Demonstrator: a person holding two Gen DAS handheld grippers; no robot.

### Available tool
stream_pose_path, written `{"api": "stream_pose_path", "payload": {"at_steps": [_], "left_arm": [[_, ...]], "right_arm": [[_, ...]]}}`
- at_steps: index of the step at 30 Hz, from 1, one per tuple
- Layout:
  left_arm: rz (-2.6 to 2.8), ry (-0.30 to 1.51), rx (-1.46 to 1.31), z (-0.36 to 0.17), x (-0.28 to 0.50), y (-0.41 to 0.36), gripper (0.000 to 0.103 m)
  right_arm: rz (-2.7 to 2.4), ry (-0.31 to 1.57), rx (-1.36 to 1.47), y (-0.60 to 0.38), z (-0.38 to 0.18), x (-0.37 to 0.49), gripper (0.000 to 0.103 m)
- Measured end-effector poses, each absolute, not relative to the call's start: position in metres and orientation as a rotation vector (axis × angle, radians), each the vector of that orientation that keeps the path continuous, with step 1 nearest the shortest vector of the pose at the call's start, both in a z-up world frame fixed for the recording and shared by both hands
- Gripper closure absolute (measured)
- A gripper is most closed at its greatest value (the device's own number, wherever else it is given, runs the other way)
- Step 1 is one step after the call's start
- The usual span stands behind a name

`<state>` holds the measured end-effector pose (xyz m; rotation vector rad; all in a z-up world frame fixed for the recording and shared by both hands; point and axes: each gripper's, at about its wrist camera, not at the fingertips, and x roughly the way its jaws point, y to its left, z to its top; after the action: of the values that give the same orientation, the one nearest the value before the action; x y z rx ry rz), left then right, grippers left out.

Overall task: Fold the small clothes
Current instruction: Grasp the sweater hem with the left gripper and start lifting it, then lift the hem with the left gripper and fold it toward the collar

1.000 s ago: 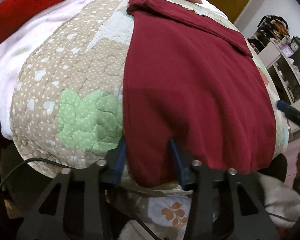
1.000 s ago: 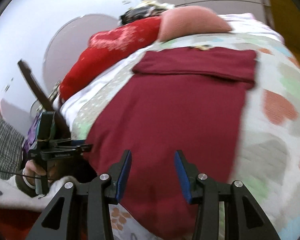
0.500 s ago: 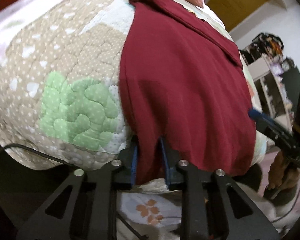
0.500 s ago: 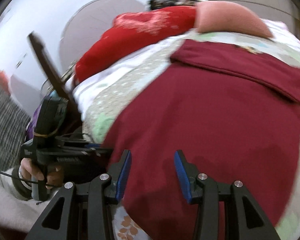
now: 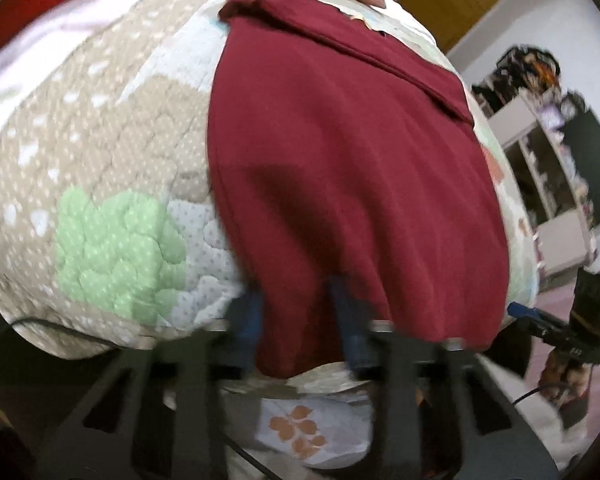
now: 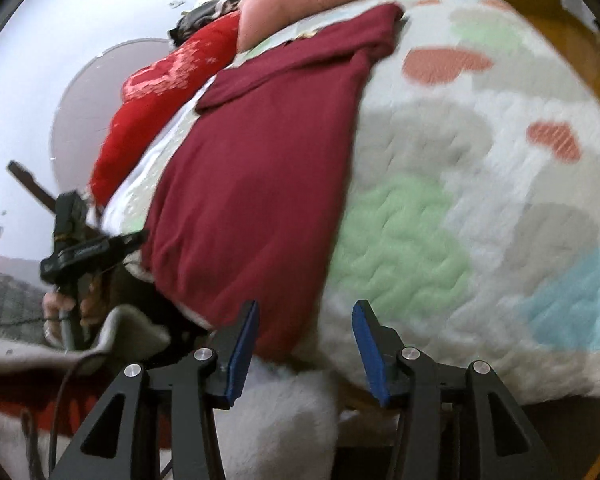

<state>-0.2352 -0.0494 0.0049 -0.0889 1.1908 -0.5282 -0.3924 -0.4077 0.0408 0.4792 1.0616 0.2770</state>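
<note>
at the quilt's (image 5: 100, 152) near edge, left hand-held gripper (image 5: 300, 332) tilts down, closing on the maroon garment (image 5: 340, 168).

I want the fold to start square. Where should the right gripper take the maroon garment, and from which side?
Probably the near hem corner of the maroon garment, approached from the bed's near edge. That hem hangs over the quilt, giving a free edge. The right gripper is open, just beside it.
</note>
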Motion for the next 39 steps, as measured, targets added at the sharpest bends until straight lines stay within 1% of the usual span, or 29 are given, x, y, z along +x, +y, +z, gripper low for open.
{"api": "stream_pose_path", "payload": {"at_steps": [2,5,9,10,11,12,14,19,23,27,31,35,37,39], "left_arm": [[-0.522,1.187,-0.077,0.001,-0.236,-0.047,0.091],[-0.515,1.202,-0.11,0.001,-0.238,-0.032,0.094],[-0.478,1.2,-0.119,0.0,-0.239,-0.017,0.095],[-0.475,1.203,-0.127,-0.001,-0.239,-0.016,0.095],[-0.474,1.2,-0.12,-0.001,-0.24,-0.017,0.095],[-0.473,1.19,-0.099,0.001,-0.241,-0.019,0.095],[-0.474,1.186,-0.077,0.003,-0.242,-0.023,0.095],[-0.509,1.154,-0.108,0.019,-0.236,-0.023,0.095],[-0.562,1.107,-0.151,0.037,-0.221,-0.028,0.095],[-0.565,1.024,-0.159,0.061,-0.191,-0.036,0.095],[-0.559,0.942,-0.181,0.082,-0.146,-0.044,0.097],[-0.568,0.967,-0.196,0.083,-0.115,-0.056,0.097],[-0.616,0.965,-0.216,0.084,-0.118,-0.054,0.097],[-0.627,1.002,-0.222,0.08,-0.126,-0.048,0.096]], "right_arm": [[0.338,1.062,0.524,-0.404,0.029,-0.392,0.057],[0.417,1.063,0.578,-0.397,0.015,-0.385,0.057],[0.486,1.073,0.58,-0.379,0.005,-0.374,0.057],[0.495,1.069,0.59,-0.375,0.002,-0.37,0.061],[0.498,1.066,0.604,-0.373,0.0,-0.367,0.071],[0.511,1.053,0.636,-0.372,-0.001,-0.365,0.076],[0.538,1.017,0.688,-0.37,0.001,-0.361,0.088],[0.558,0.947,0.676,-0.371,0.033,-0.359,0.09],[0.58,0.839,0.674,-0.38,0.068,-0.344,0.09],[0.543,0.734,0.655,-0.393,0.093,-0.316,0.09],[0.484,0.664,0.644,-0.408,0.109,-0.278,0.09],[0.443,0.645,0.627,-0.419,0.118,-0.236,0.09],[0.43,0.659,0.626,-0.42,0.117,-0.225,0.09],[0.439,0.669,0.611,-0.418,0.115,-0.219,0.09]]}}
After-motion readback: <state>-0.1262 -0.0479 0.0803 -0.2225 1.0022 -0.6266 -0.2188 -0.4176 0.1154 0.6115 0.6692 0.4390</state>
